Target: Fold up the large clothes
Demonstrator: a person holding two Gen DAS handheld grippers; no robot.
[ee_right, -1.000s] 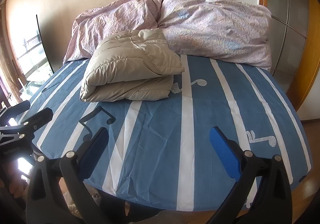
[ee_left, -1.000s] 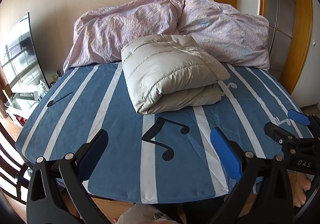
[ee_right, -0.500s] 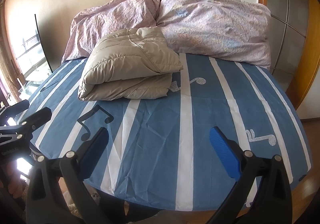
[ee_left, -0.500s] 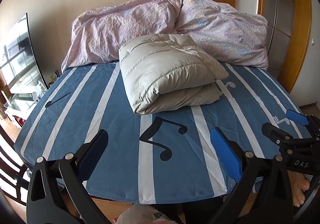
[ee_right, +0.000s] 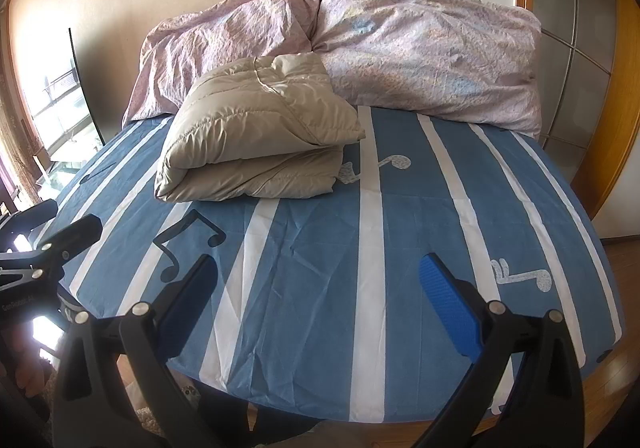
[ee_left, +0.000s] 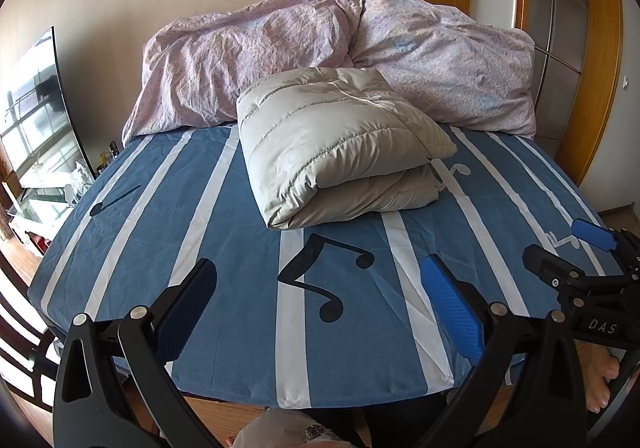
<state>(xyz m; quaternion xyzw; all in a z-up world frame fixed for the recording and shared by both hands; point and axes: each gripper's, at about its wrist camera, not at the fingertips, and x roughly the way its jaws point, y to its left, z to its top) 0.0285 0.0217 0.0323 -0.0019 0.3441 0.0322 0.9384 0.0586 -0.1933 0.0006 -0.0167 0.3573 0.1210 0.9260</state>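
Our left gripper (ee_left: 320, 312) hangs over the near edge of the bed with its blue-padded fingers (ee_left: 452, 312) spread wide and nothing between them; our right gripper (ee_right: 316, 308) is held the same way, spread and empty, just beside it. Beneath both lies the blue sheet (ee_left: 224, 288) with white stripes and black music notes. Farther up the bed, well apart from either gripper, the beige padded jacket (ee_left: 336, 151) sits folded into a thick bundle, its far end touching the crumpled pink duvet (ee_left: 440, 59) heaped against the wall.
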